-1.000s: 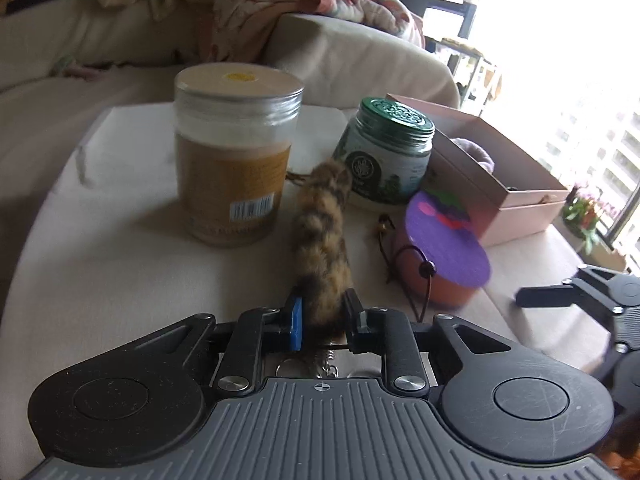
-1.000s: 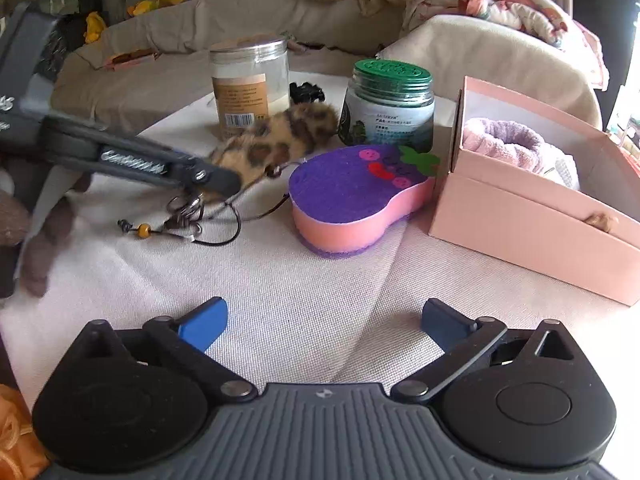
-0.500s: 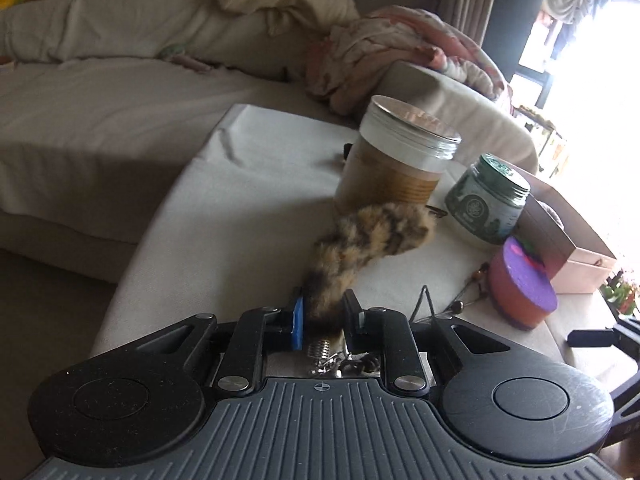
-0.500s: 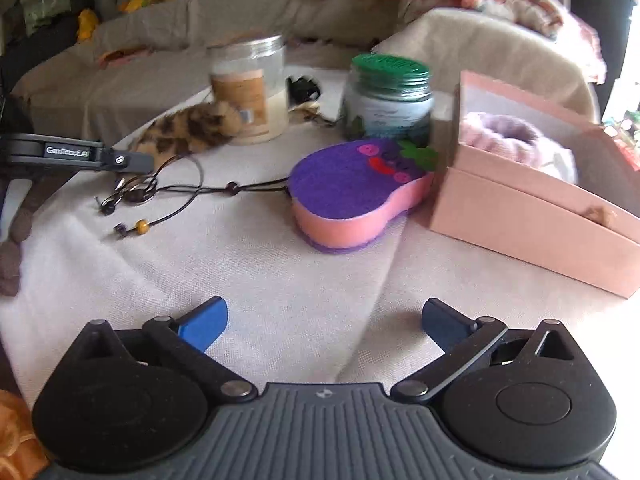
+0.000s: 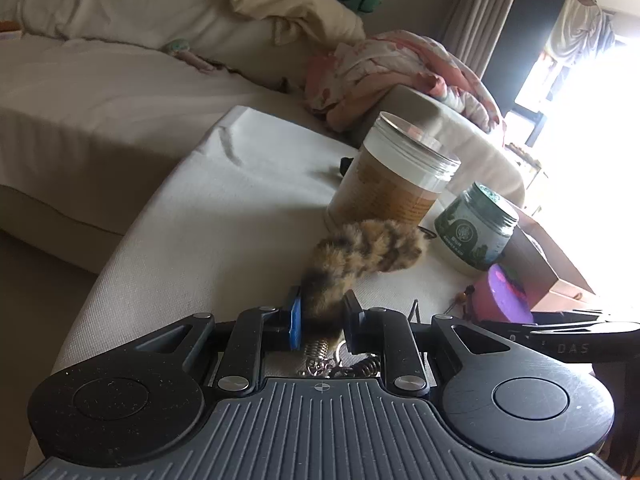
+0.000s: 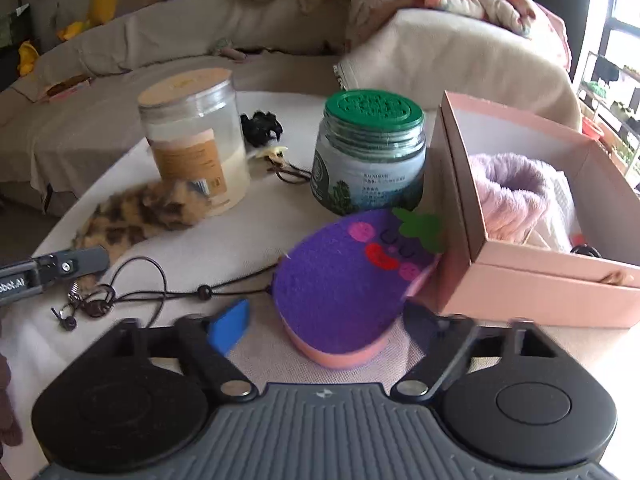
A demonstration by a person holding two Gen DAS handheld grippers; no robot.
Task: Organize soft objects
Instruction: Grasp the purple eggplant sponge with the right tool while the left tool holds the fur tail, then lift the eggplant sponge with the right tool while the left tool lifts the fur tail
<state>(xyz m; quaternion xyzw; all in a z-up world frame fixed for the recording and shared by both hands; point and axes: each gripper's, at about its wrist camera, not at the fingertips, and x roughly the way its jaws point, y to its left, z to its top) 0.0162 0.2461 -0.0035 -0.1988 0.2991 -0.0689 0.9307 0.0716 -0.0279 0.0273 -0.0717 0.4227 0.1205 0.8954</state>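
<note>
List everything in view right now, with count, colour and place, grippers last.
Furry leopard-print tail charm: 1, tan-brown, clamped in left gripper.
Eggplant-shaped sponge: 1, purple over pink, between right jaws.
Clear plastic jar: 1, tan label, table rear.
Green-lidded jar: 1, beside box.
Open cardboard box: 1, pink, table right.
Fluffy cloth: 1, lilac, inside box.
Black hair claw: 1, behind jars.
Beaded cord: 1, dark, on tablecloth.
Left gripper: shut on charm.
Right gripper: jaws just closing, pads not visibly pressing.

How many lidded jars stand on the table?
2: a clear jar with a tan lid toward the left, behind the furry leopard-print tail, and a green-lidded jar beside the pink box. None seems hidden.
</note>
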